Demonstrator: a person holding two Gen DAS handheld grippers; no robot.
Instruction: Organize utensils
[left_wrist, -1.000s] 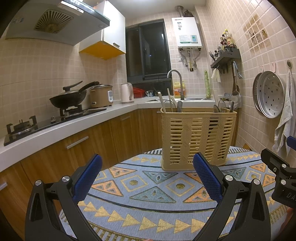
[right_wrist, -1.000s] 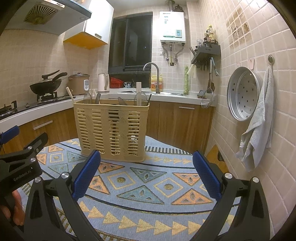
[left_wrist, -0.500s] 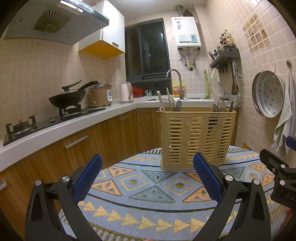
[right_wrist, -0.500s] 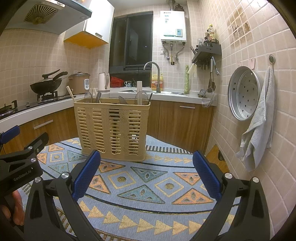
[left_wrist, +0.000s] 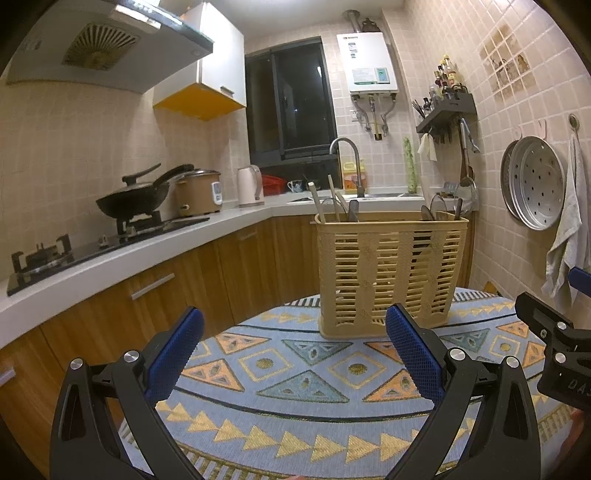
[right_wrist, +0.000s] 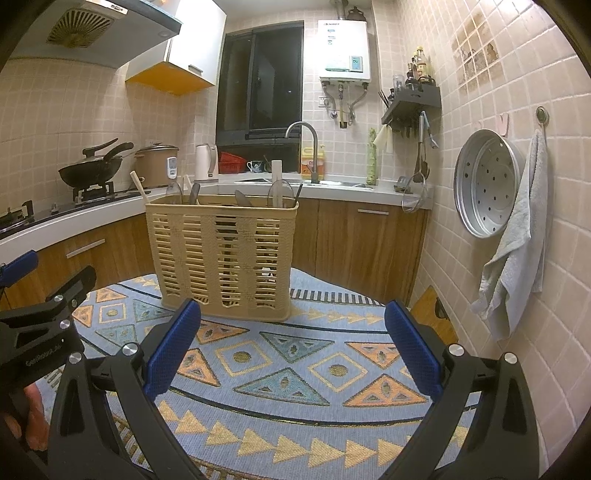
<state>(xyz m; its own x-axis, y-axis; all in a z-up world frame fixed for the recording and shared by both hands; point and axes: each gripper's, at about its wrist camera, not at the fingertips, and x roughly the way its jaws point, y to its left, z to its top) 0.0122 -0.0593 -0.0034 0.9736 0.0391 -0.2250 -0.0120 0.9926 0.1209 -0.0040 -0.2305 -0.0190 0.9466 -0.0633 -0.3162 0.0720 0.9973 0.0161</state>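
A beige slotted utensil basket (left_wrist: 389, 271) stands upright on a round table with a blue patterned cloth (left_wrist: 303, 398). Several utensils (left_wrist: 351, 208) stand in it, handles and spoon bowls above the rim. It also shows in the right wrist view (right_wrist: 221, 254) with its utensils (right_wrist: 277, 192). My left gripper (left_wrist: 295, 349) is open and empty, low over the cloth in front of the basket. My right gripper (right_wrist: 291, 343) is open and empty, to the right of the left one. Each gripper shows at the edge of the other's view.
A wooden counter with a wok (left_wrist: 136, 197), rice cooker (left_wrist: 199, 194) and kettle (left_wrist: 251, 184) runs along the left and back. A sink tap (right_wrist: 306, 147) is behind the basket. A steel steamer tray (right_wrist: 484, 184) and a towel (right_wrist: 517, 240) hang on the right wall.
Both views drift slightly; the basket sits a little nearer and higher in frame. Both grippers stay open and empty.
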